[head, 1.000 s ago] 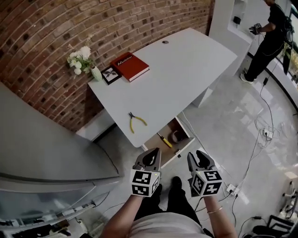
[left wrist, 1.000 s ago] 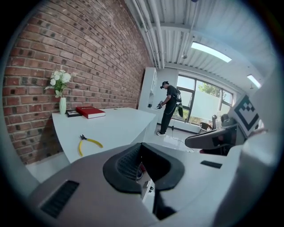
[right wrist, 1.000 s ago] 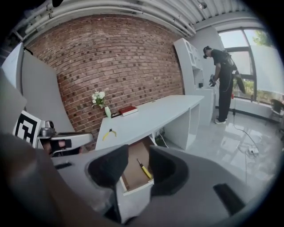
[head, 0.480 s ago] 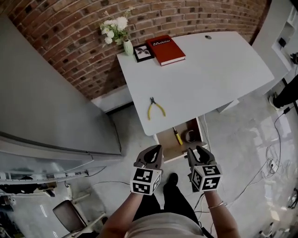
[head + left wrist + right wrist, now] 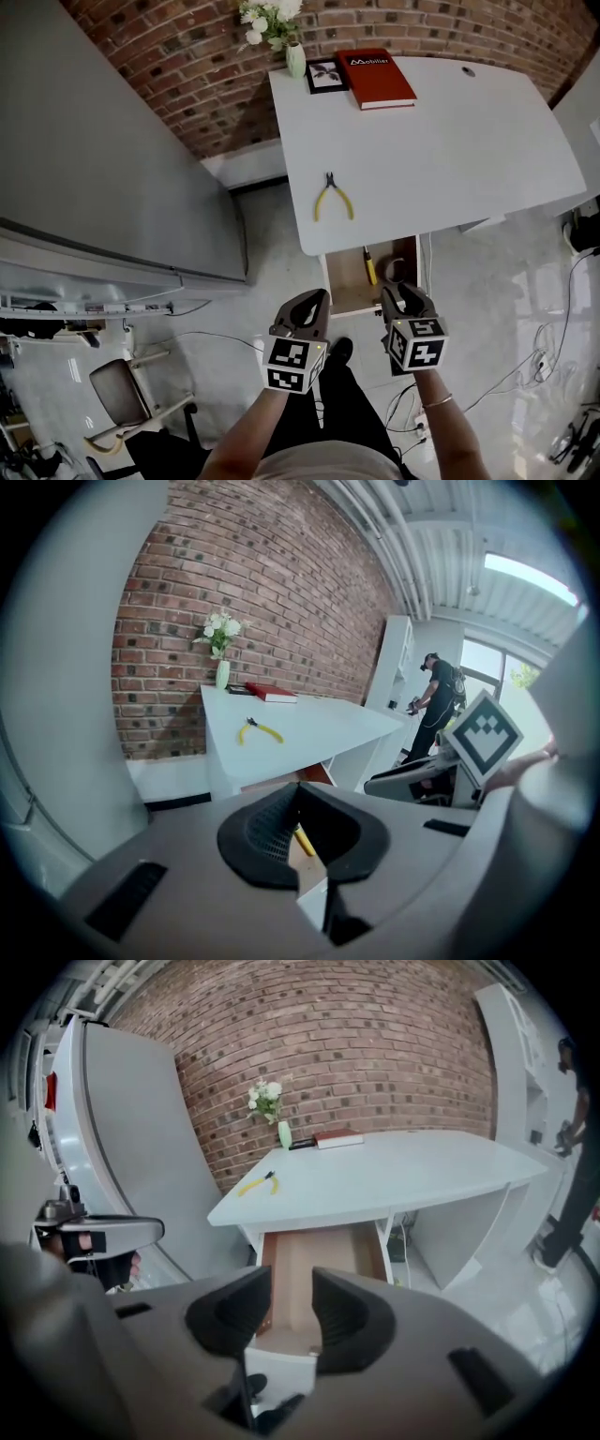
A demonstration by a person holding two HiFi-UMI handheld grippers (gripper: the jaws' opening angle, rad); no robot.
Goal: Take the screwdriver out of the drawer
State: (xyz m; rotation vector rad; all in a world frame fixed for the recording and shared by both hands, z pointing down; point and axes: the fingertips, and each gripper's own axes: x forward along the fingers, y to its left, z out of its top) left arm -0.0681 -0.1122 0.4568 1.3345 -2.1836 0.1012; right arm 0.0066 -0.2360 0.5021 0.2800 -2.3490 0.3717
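Both grippers short of the open drawer [image 5: 343, 291], screwdriver [image 5: 368, 267] inside it, not yet picked.
L gripper [image 5: 298, 787]: my jaws tip-to-tip, nothing betw them, held low just before drawer front. Yellow pliers [image 5: 331, 199] lie on white desk [image 5: 441, 141] ahead. Drawer sticks out under desk's near edge; screwdriver w/ yellow handle lies on its floor, round object [image 5: 396, 272] just to its R, can't tell what. R gripper [image 5: 291, 1281]: jaws spread, empty, drawer floor seen thru the gap.

The desk [image 5: 441, 150] and drawer [image 5: 347, 281] are viewed steeply from overhead; both are shared, low and near, by the gripper views.
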